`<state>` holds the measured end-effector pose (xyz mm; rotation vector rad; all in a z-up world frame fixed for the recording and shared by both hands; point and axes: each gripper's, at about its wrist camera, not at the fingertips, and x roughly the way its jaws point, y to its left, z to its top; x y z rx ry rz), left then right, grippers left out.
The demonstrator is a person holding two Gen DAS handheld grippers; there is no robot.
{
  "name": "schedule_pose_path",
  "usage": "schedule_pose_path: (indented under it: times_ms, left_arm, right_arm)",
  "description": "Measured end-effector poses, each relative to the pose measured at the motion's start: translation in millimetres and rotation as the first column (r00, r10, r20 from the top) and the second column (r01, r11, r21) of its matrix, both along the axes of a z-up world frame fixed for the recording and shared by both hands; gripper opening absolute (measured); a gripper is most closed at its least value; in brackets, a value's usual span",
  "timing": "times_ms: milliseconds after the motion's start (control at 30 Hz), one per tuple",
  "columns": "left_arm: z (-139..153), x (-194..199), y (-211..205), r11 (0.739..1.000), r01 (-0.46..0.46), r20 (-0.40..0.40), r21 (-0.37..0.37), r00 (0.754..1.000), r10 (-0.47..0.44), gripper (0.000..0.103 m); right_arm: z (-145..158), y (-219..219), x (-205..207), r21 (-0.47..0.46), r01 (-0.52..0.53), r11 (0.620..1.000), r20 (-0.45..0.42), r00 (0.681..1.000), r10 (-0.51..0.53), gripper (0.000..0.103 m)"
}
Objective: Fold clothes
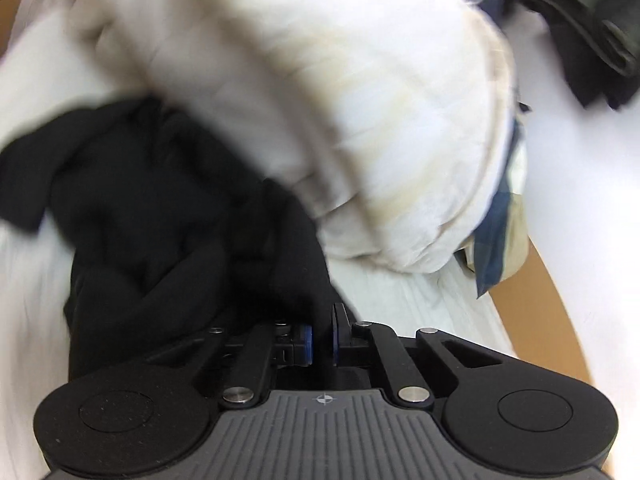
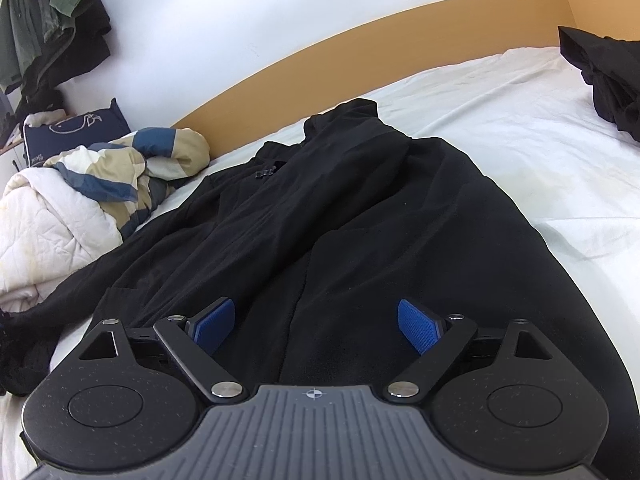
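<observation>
Black jacket [image 2: 340, 220] on bed [image 2: 520, 120]: our left claw [image 1: 322, 340] clamped on sleeve fabric, right claw [image 2: 316, 324] wide open, empty. Risk: thin pinch slips w/ fast pull.

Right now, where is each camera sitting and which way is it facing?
Left wrist: sits on the left gripper, looking forward and slightly down at bunched black cloth and a white quilt; its shut gripper is pinching the cloth.
Right wrist: sits on the right gripper, looking along the black jacket spread on the bed toward the wooden headboard; its gripper is open above the jacket.
Shared: white quilt, striped blanket, bed.
</observation>
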<state>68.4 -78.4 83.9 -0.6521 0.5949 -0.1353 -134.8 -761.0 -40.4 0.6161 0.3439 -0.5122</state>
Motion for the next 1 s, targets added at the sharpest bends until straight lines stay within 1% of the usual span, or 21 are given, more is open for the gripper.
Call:
schedule_pose_path:
  times_ms: [67,133,200,233,267,300,333,367,400,433,500,533,567,600,633,667,700,767,867,933,1000]
  left_arm:
    - [32.6,-18.2,-20.5,0.997,0.026,0.109,0.071,0.993,-0.033,0.006]
    - [63.9,-41.5,-41.9,0.992,0.090,0.217,0.092,0.970,-0.108,0.006]
    - [92.0,-67.7,-64.8,0.979,0.176,0.321,0.106,0.925,-0.202,0.006]
    - [104.6,-82.1,-76.3,0.967,0.225,0.376,0.120,0.891,-0.254,0.006]
    - [116.5,-96.9,-87.7,0.951,0.275,0.431,0.139,0.848,-0.308,0.006]
    - [127.3,-113.8,-100.6,0.927,0.331,0.483,0.177,0.791,-0.375,0.006]
    - [137.7,-131.6,-114.2,0.894,0.386,0.529,0.228,0.722,-0.446,0.006]
    - [145.5,-150.8,-126.5,0.848,0.446,0.564,0.286,0.637,-0.526,0.006]
    - [147.4,-170.3,-138.2,0.787,0.508,0.576,0.349,0.546,-0.608,0.006]
    - [147.0,-189.4,-150.0,0.717,0.564,0.574,0.411,0.451,-0.684,0.006]
    - [146.2,-227.6,-173.5,0.553,0.641,0.544,0.532,0.241,-0.803,0.007]
    - [140.7,-244.6,-181.9,0.476,0.665,0.515,0.576,0.158,-0.843,0.007]
    - [132.7,-260.5,-188.7,0.403,0.682,0.480,0.610,0.086,-0.873,0.007]
    - [122.8,-272.5,-195.6,0.336,0.700,0.442,0.630,0.034,-0.897,0.008]
    - [111.1,-281.6,-203.0,0.280,0.712,0.400,0.644,-0.001,-0.916,0.008]
    - [97.9,-289.4,-210.7,0.236,0.713,0.359,0.660,-0.023,-0.933,0.008]
    - [83.8,-294.9,-218.5,0.202,0.714,0.321,0.670,-0.033,-0.946,0.008]
    - [55.7,-298.4,-233.5,0.150,0.735,0.253,0.661,-0.030,-0.967,0.008]
    - [19.6,-306.2,-247.8,0.092,0.769,0.185,0.633,-0.034,-0.982,0.008]
    - [0.1,-306.1,-260.1,0.056,0.778,0.143,0.626,-0.044,-0.989,0.013]
    - [-17.0,-313.8,-273.8,0.035,0.771,0.099,0.636,-0.036,-0.994,0.018]
  right_arm:
    - [-0.1,-0.5,-1.1,0.004,-0.001,1.000,0.005,1.000,0.001,0.091]
    - [0.2,0.2,-1.0,0.000,-0.003,1.000,0.002,1.000,0.003,0.091]
    - [0.6,0.9,-1.6,-0.003,-0.003,1.000,0.003,1.000,0.003,0.091]
    - [0.5,0.6,-2.9,0.000,-0.001,1.000,0.009,1.000,0.001,0.091]
    - [0.4,0.0,-4.7,0.005,0.003,1.000,0.018,1.000,-0.003,0.091]
    - [0.3,-0.6,-6.8,0.010,0.008,1.000,0.027,1.000,-0.009,0.091]
    - [0.1,-1.2,-9.1,0.017,0.017,1.000,0.038,0.999,-0.017,0.091]
    - [-0.1,-1.9,-11.6,0.025,0.025,0.999,0.050,0.998,-0.026,0.091]
    - [-0.2,-2.5,-14.2,0.031,0.032,0.999,0.060,0.998,-0.034,0.091]
    - [0.0,-2.9,-16.4,0.036,0.037,0.999,0.071,0.997,-0.039,0.091]
    - [1.7,-3.7,-21.2,0.039,0.049,0.998,0.092,0.994,-0.052,0.091]
    - [2.8,-4.2,-23.8,0.039,0.056,0.998,0.102,0.993,-0.060,0.091]
    - [4.0,-5.1,-27.0,0.041,0.065,0.997,0.114,0.991,-0.069,0.091]
    - [5.4,-6.4,-30.6,0.044,0.076,0.996,0.127,0.989,-0.081,0.091]
    - [6.6,-8.3,-35.0,0.051,0.091,0.995,0.144,0.985,-0.098,0.091]
    - [7.2,-11.7,-41.5,0.071,0.111,0.991,0.169,0.978,-0.122,0.091]
    - [7.3,-16.2,-49.3,0.100,0.129,0.987,0.198,0.969,-0.147,0.091]
    - [7.4,-25.1,-65.0,0.160,0.162,0.974,0.253,0.947,-0.199,0.091]
    - [7.6,-37.6,-88.9,0.225,0.213,0.951,0.313,0.908,-0.278,0.091]
    - [9.3,-43.4,-98.1,0.221,0.224,0.949,0.313,0.905,-0.287,0.091]
    - [11.8,-45.3,-101.3,0.197,0.217,0.956,0.305,0.913,-0.270,0.091]
